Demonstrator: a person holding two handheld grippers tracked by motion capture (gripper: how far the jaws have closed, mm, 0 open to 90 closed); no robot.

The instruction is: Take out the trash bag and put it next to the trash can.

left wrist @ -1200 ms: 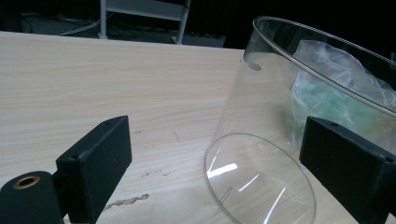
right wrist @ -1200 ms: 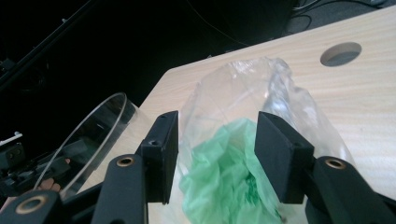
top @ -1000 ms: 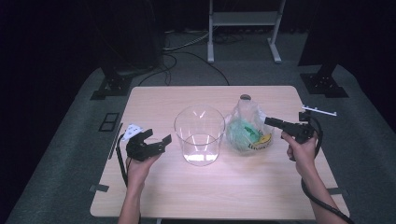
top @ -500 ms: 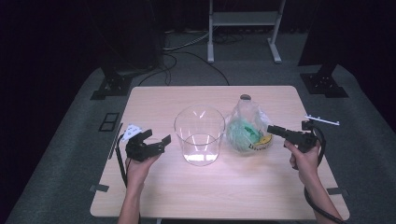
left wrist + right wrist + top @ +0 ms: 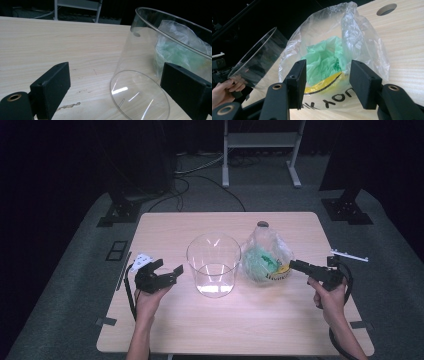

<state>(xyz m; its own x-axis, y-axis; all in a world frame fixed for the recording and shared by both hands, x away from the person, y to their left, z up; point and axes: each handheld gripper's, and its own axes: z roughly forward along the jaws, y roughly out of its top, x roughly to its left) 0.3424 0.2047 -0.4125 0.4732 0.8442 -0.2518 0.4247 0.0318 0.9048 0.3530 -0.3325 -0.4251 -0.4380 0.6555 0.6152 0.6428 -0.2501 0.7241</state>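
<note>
A clear glass bowl (image 5: pixel 213 264) stands in the middle of the wooden table (image 5: pixel 220 330). Right of it lies a clear plastic bag (image 5: pixel 265 255) with green crumpled stuff and a yellow print inside. My left gripper (image 5: pixel 167 270) rests open at the bowl's left; in the left gripper view the bowl (image 5: pixel 155 72) sits between the wide jaws. My right gripper (image 5: pixel 295 265) is open at the bag's right edge; in the right gripper view the bag (image 5: pixel 332 57) lies just beyond the parted jaws, not pinched.
A small white card (image 5: pixel 142 259) lies at the table's left edge behind the left hand. A round hole (image 5: pixel 262 224) is in the tabletop behind the bag. A white bracket (image 5: pixel 348 255) sticks out at the right edge. Stand legs and cables lie on the floor beyond.
My right gripper has moved down and slightly right, lowering toward the table at the bag's right side. The left gripper, bowl and bag have stayed put.
</note>
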